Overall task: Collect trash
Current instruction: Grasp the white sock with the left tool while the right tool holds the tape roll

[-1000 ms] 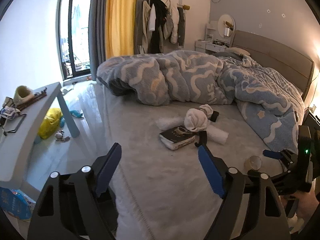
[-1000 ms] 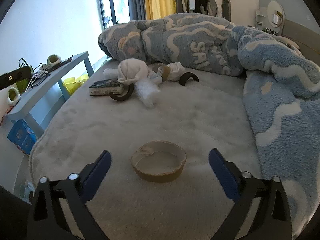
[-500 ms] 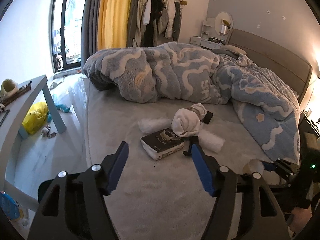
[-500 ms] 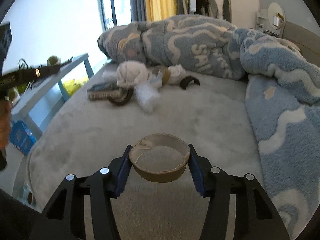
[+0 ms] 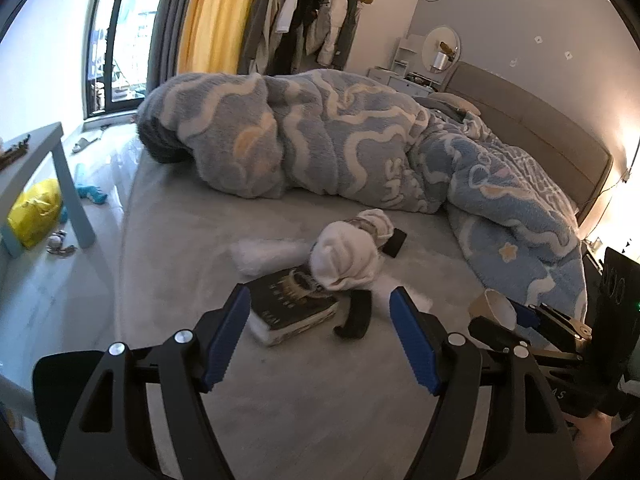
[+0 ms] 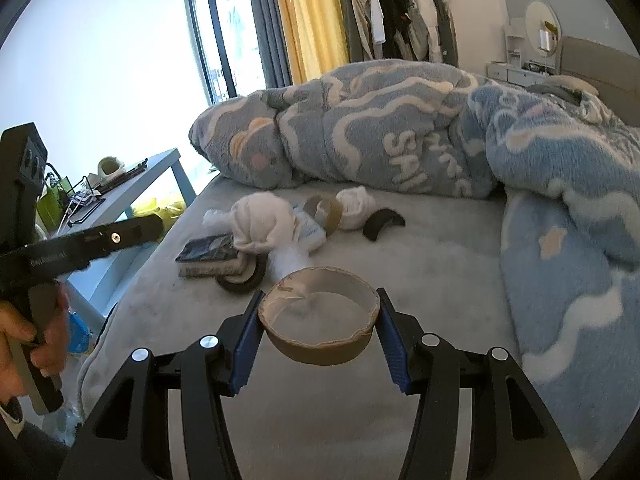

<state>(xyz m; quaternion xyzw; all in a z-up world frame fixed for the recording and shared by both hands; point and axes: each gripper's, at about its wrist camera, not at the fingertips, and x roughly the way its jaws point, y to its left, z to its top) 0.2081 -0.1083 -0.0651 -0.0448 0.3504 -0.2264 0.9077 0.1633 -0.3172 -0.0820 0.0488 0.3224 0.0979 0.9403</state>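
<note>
right tongs (image 6: 318, 316) clenched on cardboard ring (image 6: 320, 314), off bed (image 6: 420, 248) | left tongs (image 5: 320, 336) empty, opening | black curved scrap (image 5: 354, 314) just beyond, nearer left, beside book (image 5: 290, 308)

Left gripper (image 5: 320, 336): black angular frame with triangular cut-outs, silver round screws at the pivots, blue ribbed pads on the jaws. Right gripper (image 6: 318, 334): identical build. Its black body carries a small green light; white lettering marks the left gripper's black side bar.
</note>
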